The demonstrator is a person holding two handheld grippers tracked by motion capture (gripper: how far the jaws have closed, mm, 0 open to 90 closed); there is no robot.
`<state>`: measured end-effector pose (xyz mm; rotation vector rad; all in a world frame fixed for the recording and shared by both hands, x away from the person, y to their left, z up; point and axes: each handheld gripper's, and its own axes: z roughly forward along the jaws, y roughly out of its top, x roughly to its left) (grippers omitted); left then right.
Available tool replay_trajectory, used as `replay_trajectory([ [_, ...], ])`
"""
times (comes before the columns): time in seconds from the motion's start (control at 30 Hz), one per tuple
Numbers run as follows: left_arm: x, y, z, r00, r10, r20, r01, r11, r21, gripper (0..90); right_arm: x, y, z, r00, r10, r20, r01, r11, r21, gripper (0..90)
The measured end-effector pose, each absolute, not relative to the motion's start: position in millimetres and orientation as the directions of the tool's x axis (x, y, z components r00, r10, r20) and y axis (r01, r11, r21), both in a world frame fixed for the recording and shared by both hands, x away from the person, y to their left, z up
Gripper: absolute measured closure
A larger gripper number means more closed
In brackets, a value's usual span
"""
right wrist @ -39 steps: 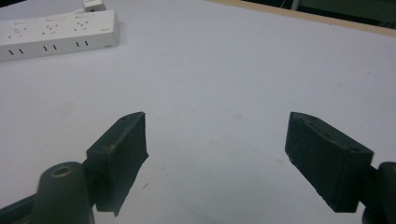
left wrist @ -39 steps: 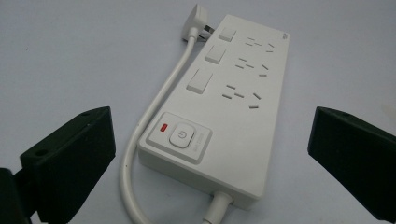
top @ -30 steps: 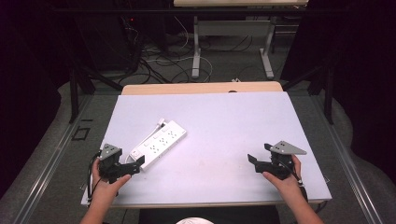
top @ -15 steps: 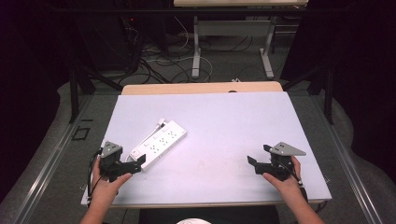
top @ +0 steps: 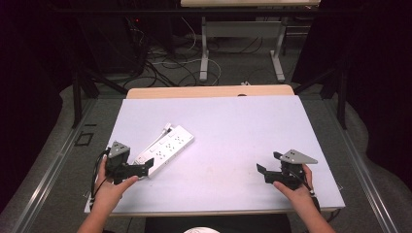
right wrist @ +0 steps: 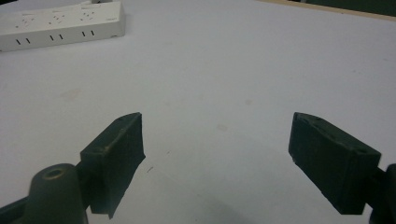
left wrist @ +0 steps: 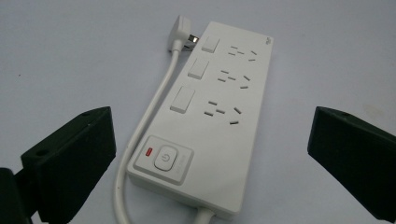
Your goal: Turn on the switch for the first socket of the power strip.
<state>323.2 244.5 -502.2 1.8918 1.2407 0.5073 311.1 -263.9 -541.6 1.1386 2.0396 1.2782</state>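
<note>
High view: one white power strip (top: 166,149) lies slantwise on the left half of the pale table (top: 233,126), well in from the left and near edges. Right half of the tabletop bare, wide room between the two hands. Left gripper (top: 145,167) sits at the strip's near end, near the table's front-left corner; jaws spread wide, either side of that end, no contact seen, nothing held. Right gripper (top: 265,171) near the front-right edge, well apart from the strip, jaws wide open over bare surface, empty. Left gripper view: strip carries three switches, three socket groups, one power button (left wrist: 163,158); one cord (left wrist: 149,116) runs alongside, plug (left wrist: 180,35) at far end.
</note>
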Motion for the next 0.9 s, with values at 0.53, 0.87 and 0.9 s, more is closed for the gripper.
replay_trajectory([
  [0.53, 332.0, 242.9, -484.6, 0.471, 0.881, -0.033, 0.568, -0.275, 0.776, 2.7, 312.0, -264.9, -544.2, -0.531, 0.845, 0.059, 0.415, 0.199, 0.888, 17.3],
  [0.87, 336.1, 243.2, -474.6, 0.482, 0.876, -0.01, 0.58, -0.311, 0.753, 4.2, 312.4, -265.5, -546.0, -0.533, 0.842, 0.084, 0.433, 0.187, 0.882, 17.3],
  [0.9, 336.6, 243.8, -473.3, 0.486, 0.874, -0.006, 0.578, -0.316, 0.752, 4.6, 312.3, -265.6, -546.1, -0.531, 0.843, 0.087, 0.437, 0.185, 0.88, 17.4],
])
